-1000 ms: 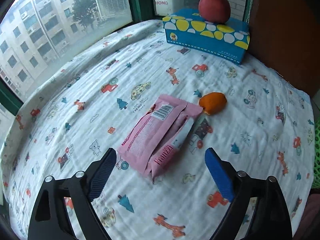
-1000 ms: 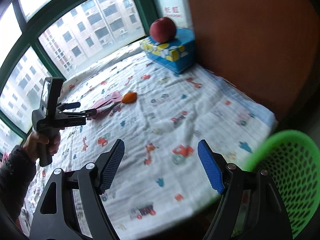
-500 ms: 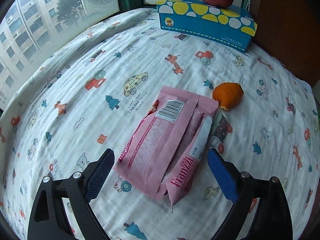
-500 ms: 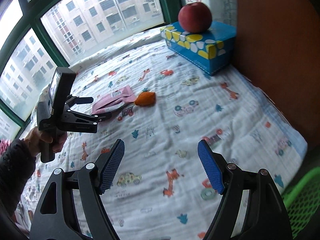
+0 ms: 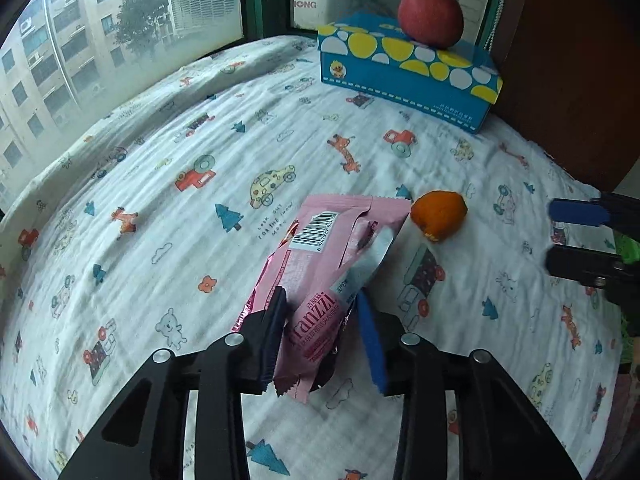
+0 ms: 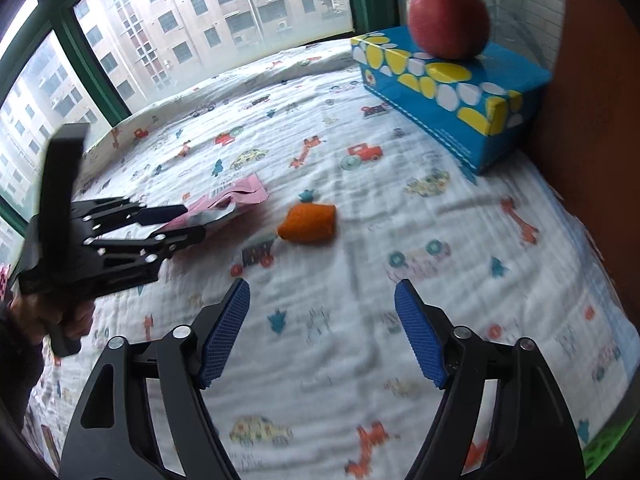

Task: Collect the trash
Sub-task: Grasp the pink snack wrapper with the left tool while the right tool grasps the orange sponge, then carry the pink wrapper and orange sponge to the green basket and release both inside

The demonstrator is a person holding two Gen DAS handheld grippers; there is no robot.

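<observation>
left gripper – jaws closing on the near end of the pink wrapper, pads pressing it, on the printed cloth | orange peel – just right of the wrapper | right gripper – jaws closing, nothing between them, above bare cloth

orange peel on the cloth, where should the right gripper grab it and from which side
Grip the orange peel across its short width, coming steeply from above. It lies low on the cloth, apart from the pink wrapper, clear on its near side; the right gripper, jaws closing and empty, faces it.
</observation>
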